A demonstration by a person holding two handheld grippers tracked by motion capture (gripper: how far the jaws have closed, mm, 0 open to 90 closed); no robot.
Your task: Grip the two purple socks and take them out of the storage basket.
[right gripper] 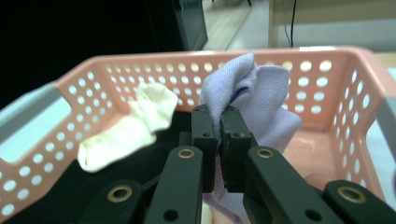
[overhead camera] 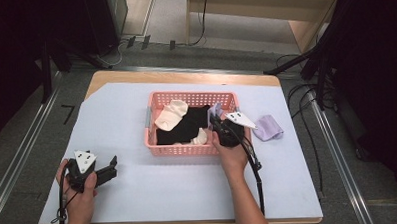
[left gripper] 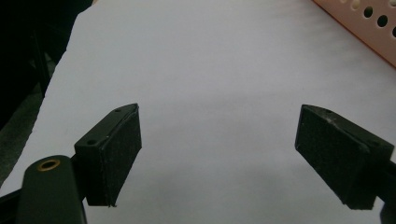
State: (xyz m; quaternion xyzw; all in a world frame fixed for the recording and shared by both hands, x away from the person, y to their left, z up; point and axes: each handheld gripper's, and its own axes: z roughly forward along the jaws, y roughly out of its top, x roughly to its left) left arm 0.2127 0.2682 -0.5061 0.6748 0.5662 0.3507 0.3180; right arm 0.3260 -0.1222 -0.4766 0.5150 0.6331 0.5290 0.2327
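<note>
**Lavender sock lifted inside pink basket**

Pale blue sheeting covers the wooden table (overhead camera: 185,76), ringed by dark stands and trailing cables. Clamped tight between the jaws of the right gripper (right gripper: 218,122), a lavender sock (right gripper: 254,91) bunches up above the pink basket (right gripper: 327,84); its lower end is hidden behind the jaws. Beside it in the basket lie a cream sock (right gripper: 133,128) and black cloth (overhead camera: 187,125), the latter hard to make out. A second lavender sock (overhead camera: 268,127) rests on the sheet just right of the basket. Well apart, the left gripper (left gripper: 219,154) hovers low over bare sheet, jaws wide and empty.
</note>
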